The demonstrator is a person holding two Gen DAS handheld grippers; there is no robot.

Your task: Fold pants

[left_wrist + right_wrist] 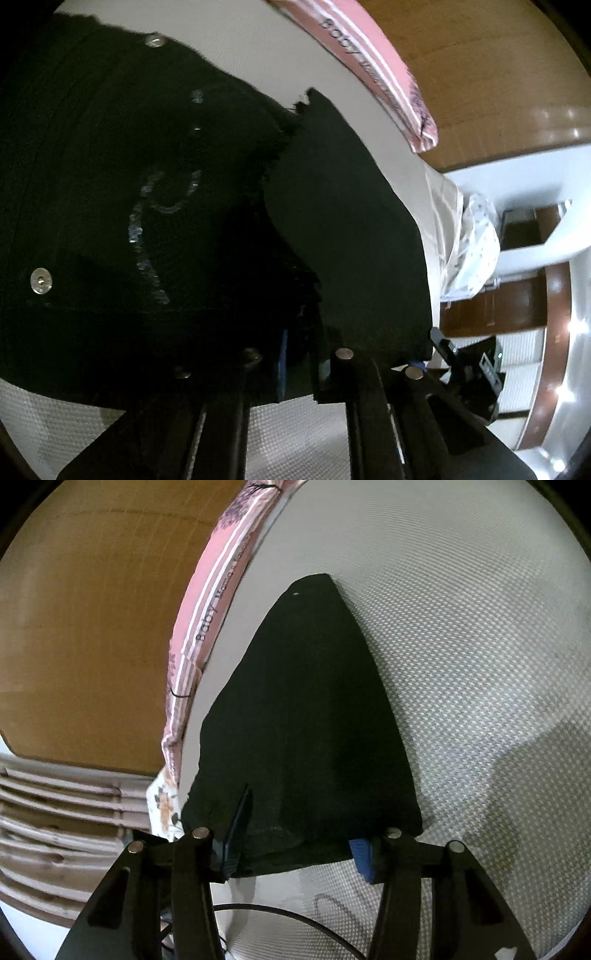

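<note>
Currently the black pants (306, 716) lie flat on the white bed (480, 664), long axis running away from the right claw (295, 849), whose jaws straddle the near hem, apart. Left claw (295, 369) is clamped together on the pants' near edge.

The pants (306, 720) lie on the bed (461, 646); a blanket (207, 627) lies along the bed's edge beyond them.

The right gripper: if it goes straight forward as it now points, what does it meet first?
Most likely the black pants. The right gripper has its fingers spread at the near hem, and the dark cloth fills the line ahead. Beyond it lies the white bed cover. Depth is uncertain.
</note>
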